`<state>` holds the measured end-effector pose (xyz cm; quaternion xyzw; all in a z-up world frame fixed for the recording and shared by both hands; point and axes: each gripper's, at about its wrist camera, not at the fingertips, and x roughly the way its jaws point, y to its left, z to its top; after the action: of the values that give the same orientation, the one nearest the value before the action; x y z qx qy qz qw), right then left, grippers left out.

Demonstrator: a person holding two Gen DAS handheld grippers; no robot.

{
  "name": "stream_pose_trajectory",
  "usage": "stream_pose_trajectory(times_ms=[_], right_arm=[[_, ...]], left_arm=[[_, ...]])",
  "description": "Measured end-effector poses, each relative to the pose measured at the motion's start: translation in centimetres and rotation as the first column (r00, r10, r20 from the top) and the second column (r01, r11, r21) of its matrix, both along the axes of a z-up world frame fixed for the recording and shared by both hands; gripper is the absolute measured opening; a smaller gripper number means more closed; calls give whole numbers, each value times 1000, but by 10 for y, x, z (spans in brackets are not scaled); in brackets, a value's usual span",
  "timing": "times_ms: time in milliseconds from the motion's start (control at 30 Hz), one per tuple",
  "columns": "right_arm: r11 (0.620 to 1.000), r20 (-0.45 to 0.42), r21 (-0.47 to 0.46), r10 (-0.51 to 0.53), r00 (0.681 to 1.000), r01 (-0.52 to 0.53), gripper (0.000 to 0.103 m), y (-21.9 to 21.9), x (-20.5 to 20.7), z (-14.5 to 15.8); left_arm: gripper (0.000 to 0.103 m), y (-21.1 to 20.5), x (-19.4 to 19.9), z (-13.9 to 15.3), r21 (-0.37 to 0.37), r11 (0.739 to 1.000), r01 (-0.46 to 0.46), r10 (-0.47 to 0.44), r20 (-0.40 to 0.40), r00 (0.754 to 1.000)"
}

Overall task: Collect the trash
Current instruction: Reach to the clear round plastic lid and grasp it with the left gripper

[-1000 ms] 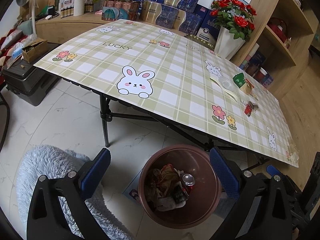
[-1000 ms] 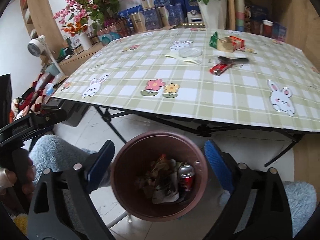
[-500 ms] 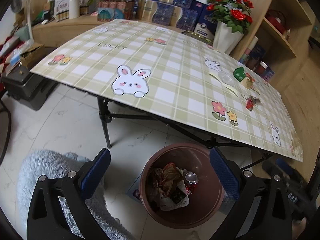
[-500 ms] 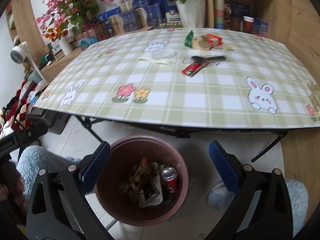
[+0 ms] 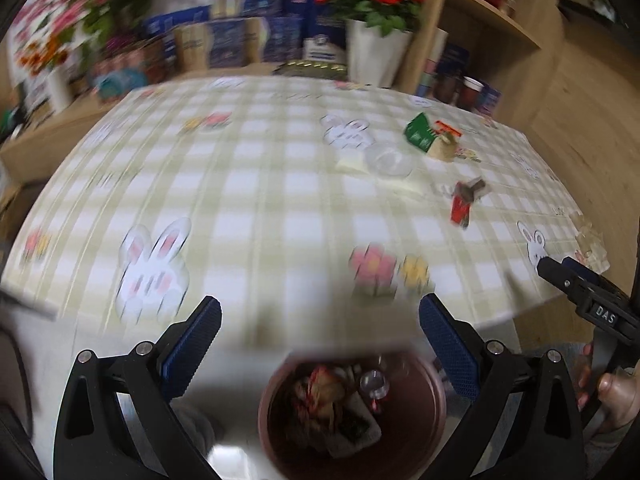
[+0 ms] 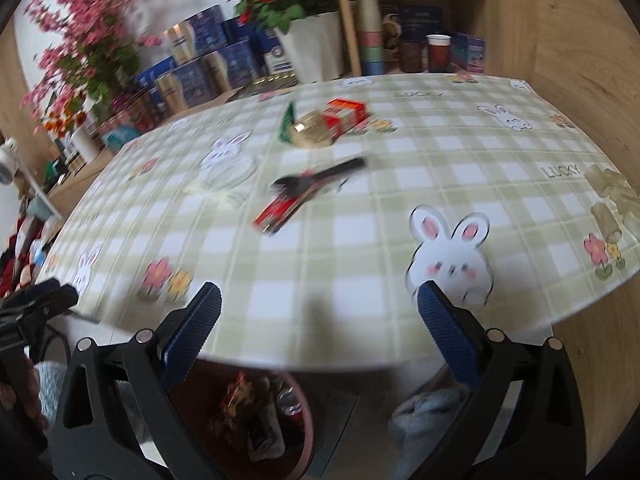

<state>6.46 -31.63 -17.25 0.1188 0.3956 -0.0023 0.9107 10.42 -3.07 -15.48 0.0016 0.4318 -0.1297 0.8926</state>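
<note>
A brown trash bin [image 5: 424,436] stands on the floor below the table's near edge and holds wrappers and a can; it also shows in the right wrist view [image 6: 304,432]. On the checked tablecloth lie a red wrapper with a black fork [image 6: 296,196] [image 5: 464,200], a clear round lid [image 5: 390,160] [image 6: 228,174], a green packet [image 5: 418,130] and a red-and-gold box [image 6: 340,116]. My left gripper [image 5: 320,332] is open above the bin. My right gripper [image 6: 318,320] is open at the table's edge, nothing between its fingers.
The table [image 6: 360,288] carries a green checked cloth with rabbits and flowers. A white vase of red roses [image 6: 316,46], blue gift boxes [image 5: 248,40] and a wooden shelf [image 5: 500,20] stand behind it. A hand [image 5: 612,400] holds the other gripper at right.
Both grippers have risen from over the bin and tilted up toward the tabletop; the bin has dropped to the bottom of both views. The jaws stay open. Both views are blurred by motion.
</note>
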Motion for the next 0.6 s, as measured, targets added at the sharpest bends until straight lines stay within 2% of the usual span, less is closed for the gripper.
stream_pose_trajectory(times_ms=[133, 300, 400, 600], right_arm=[[999, 10, 18, -32, 999, 32, 97, -19, 26, 1], [997, 16, 50, -66, 998, 65, 97, -38, 56, 1], [996, 19, 61, -70, 997, 68, 97, -45, 68, 3], [999, 27, 27, -48, 998, 47, 97, -56, 87, 5]], left_arm=[[97, -39, 65, 2, 17, 996, 92, -92, -1, 996], [97, -89, 136, -11, 50, 984, 173, -171, -36, 985], [97, -114, 157, -23, 82, 975, 207, -203, -56, 978], [97, -141, 197, -51, 148, 969, 197, -183, -106, 977]])
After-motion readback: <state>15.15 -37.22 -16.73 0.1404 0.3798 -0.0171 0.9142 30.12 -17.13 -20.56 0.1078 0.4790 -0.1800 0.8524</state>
